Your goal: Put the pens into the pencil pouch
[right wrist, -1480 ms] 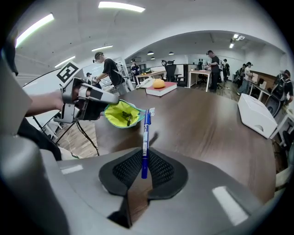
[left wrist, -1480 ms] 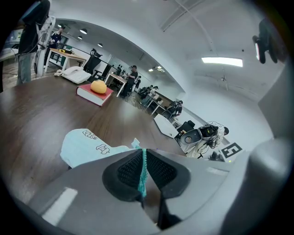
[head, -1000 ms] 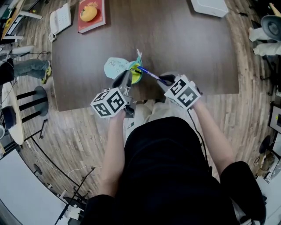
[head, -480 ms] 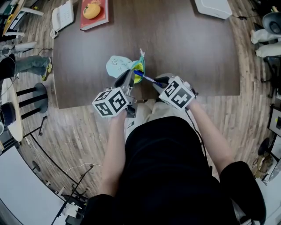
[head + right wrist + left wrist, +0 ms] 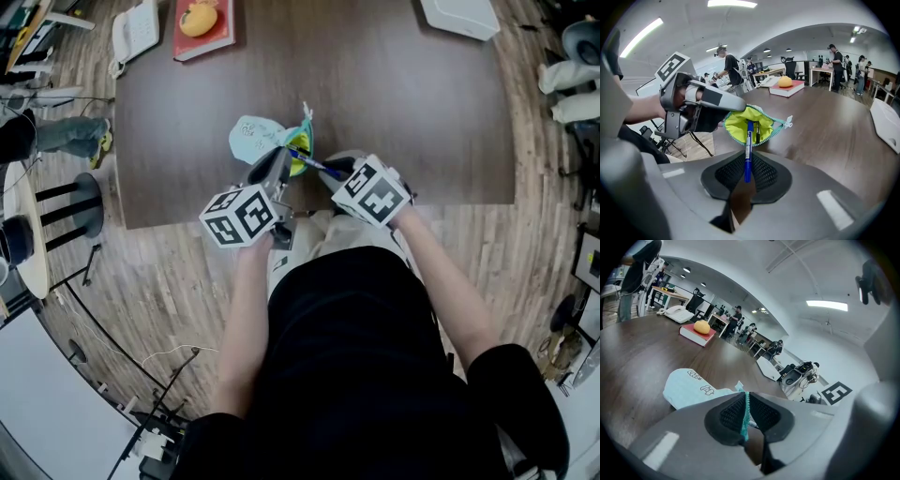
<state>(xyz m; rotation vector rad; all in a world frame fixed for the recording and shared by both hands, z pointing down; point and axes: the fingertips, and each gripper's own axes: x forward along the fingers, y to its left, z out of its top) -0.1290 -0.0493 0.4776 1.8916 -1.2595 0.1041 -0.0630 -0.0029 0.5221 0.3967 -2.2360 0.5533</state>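
A light-blue pencil pouch (image 5: 255, 139) with a yellow-green lining (image 5: 749, 126) lies near the dark table's front edge. My left gripper (image 5: 277, 169) is shut on the pouch's teal zipper edge (image 5: 746, 414) and holds its mouth open. My right gripper (image 5: 747, 172) is shut on a blue pen (image 5: 748, 147). The pen's tip reaches into the open mouth. A dark pen (image 5: 757, 130) lies inside the pouch. In the head view the blue pen (image 5: 309, 161) slants from the right gripper (image 5: 337, 171) up-left to the pouch.
A red book (image 5: 203, 28) with an orange fruit (image 5: 199, 17) on it lies at the table's far left, a white phone (image 5: 131, 34) beside it. A white flat device (image 5: 459, 15) sits at the far right. People and desks stand in the background.
My right gripper has moved left toward the pouch with the blue pen, whose tip has gone further into the mouth. The left gripper has kept still.
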